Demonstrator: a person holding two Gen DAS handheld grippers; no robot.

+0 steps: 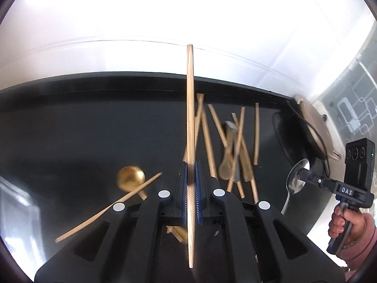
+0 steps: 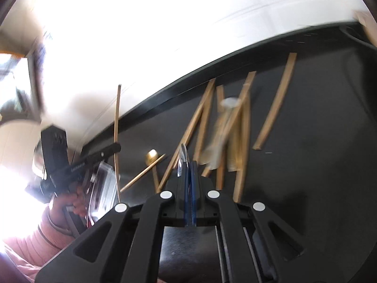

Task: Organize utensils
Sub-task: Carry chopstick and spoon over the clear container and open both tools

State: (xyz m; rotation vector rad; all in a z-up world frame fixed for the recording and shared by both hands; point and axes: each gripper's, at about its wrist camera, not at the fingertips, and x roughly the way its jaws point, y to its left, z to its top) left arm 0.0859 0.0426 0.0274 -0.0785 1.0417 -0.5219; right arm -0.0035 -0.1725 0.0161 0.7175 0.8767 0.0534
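A: The left gripper (image 1: 191,184) is clamped tight on a long wooden stick (image 1: 190,108), which stands edge-on between the blue pads (image 1: 198,188) and runs out well past them at both ends. The grip sits low on the stick, so most of its length pokes forward.

B: And the right gripper (image 2: 188,172)?

A: Closed on a steel spoon (image 1: 297,181). From the left wrist view the jaws pinch it at the neck, bowl up, handle hanging down. Both pieces are off the black table (image 1: 82,127).

B: Where is the rest?

A: A loose pile (image 1: 232,146) of wooden sticks and a wooden spoon lies crossed on the table near its far edge. A gold spoon (image 1: 130,178) and a thin skewer (image 1: 110,206) lie apart, nearer the left gripper. A clear tray (image 2: 101,186) shows at the left, beside the left hand (image 2: 75,200); it may be where things go, though that is a guess.

B: So how should the carry go?

A: Keep both grips firm and the pieces apart from each other. The stick's long end swings wide, so the person should turn that wrist slowly and mind the pile. The spoon, held at a narrow neck, could pivot; carrying it level and lowering it before the jaws let go seems safest.

B: One at a time at the drop?

A: Probably wiser, since both hands would crowd one spot.
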